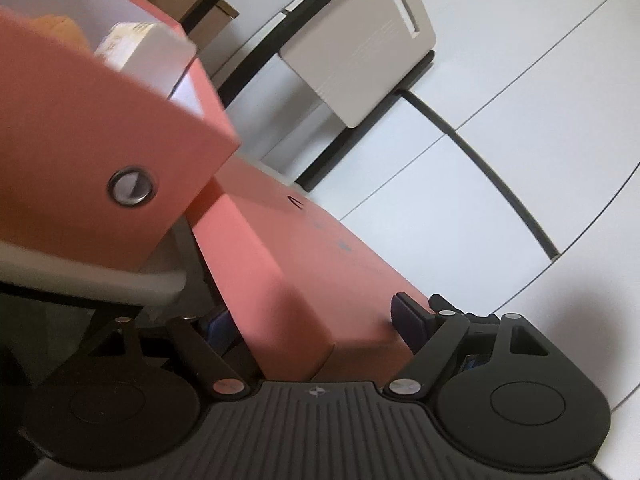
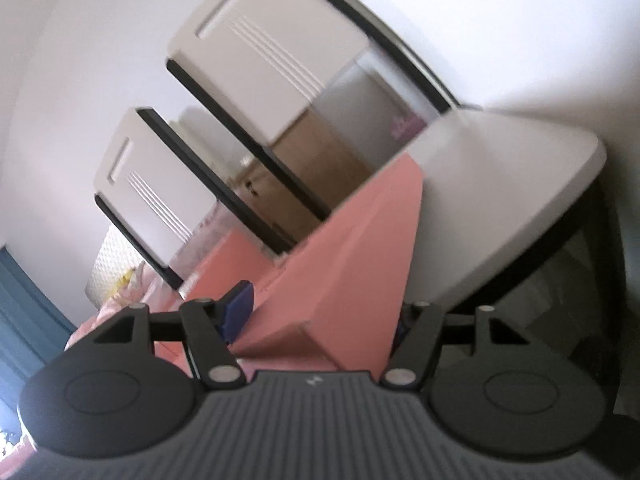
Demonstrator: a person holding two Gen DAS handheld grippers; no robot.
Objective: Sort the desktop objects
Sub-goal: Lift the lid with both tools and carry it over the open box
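Note:
In the left wrist view an open pink box [image 1: 80, 128] with a metal eyelet stands on the grey table [image 1: 100, 280] at upper left. Inside it are a white carton [image 1: 140, 40] and something orange [image 1: 60, 26]. A flat pink lid [image 1: 300, 260] runs out from my left gripper [image 1: 312, 320], which is shut on its near end; the right pad [image 1: 408, 324] presses its side and the left pad is hidden behind it. In the right wrist view the same pink lid [image 2: 360, 260] sits tilted in my right gripper [image 2: 320, 312], shut on it, blue pad [image 2: 240, 308] against its face.
Two beige chairs [image 2: 260, 60] [image 2: 152, 184] stand beyond the grey table [image 2: 500, 200], with a cardboard box [image 2: 312, 160] behind them. In the left wrist view a beige chair back [image 1: 360, 48] stands over the white tiled floor [image 1: 480, 200].

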